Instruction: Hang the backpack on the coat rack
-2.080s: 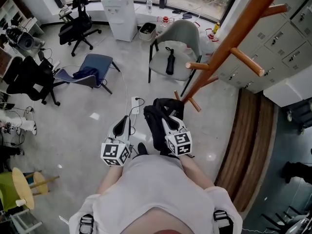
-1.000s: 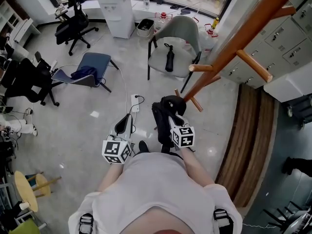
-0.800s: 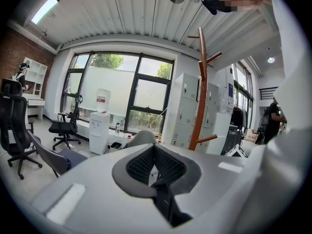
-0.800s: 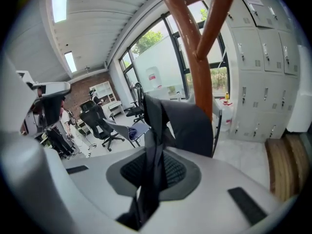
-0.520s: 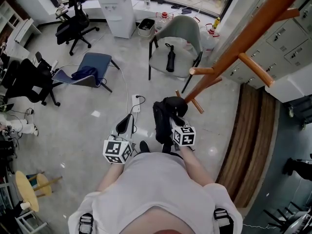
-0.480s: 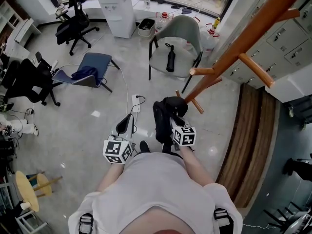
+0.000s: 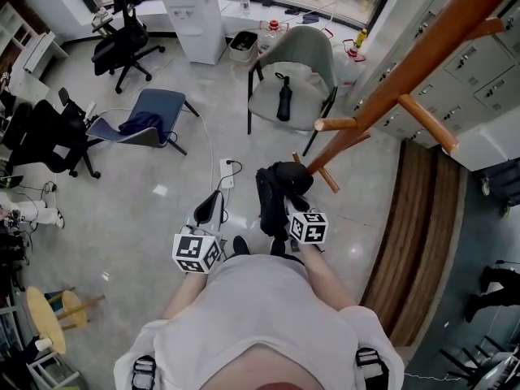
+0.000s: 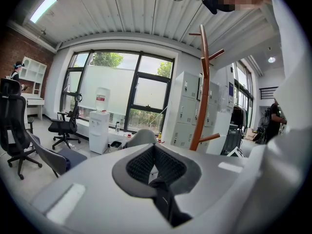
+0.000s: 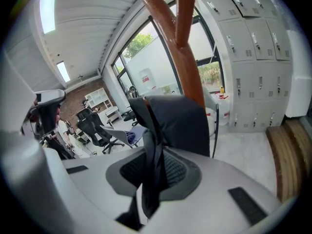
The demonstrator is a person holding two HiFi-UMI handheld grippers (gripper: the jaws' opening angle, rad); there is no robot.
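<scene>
A black backpack (image 7: pixel 275 197) hangs by its strap from my right gripper (image 7: pixel 290 207), which is shut on that strap. In the right gripper view the dark strap (image 9: pixel 152 172) runs down between the pads and the bag's body (image 9: pixel 181 126) fills the space ahead, right in front of the brown coat rack pole (image 9: pixel 181 57). The coat rack (image 7: pixel 394 75) rises slanted at the right of the head view. Its low peg (image 7: pixel 327 177) is just right of the bag's top. My left gripper (image 7: pixel 208 206) sits to the bag's left, shut and holding nothing.
A grey chair (image 7: pixel 292 80) with a folded umbrella stands beyond the rack. A blue chair (image 7: pixel 150 119), black office chairs (image 7: pixel 126 43) and a water dispenser (image 7: pixel 199 19) are further back. A power strip with cable (image 7: pixel 225 171) lies on the floor. Grey lockers (image 7: pixel 475 63) and a wooden strip line the right.
The right gripper with the backpack has shifted a little right toward the rack's low pegs and sunk slightly. The left gripper has stayed put.
</scene>
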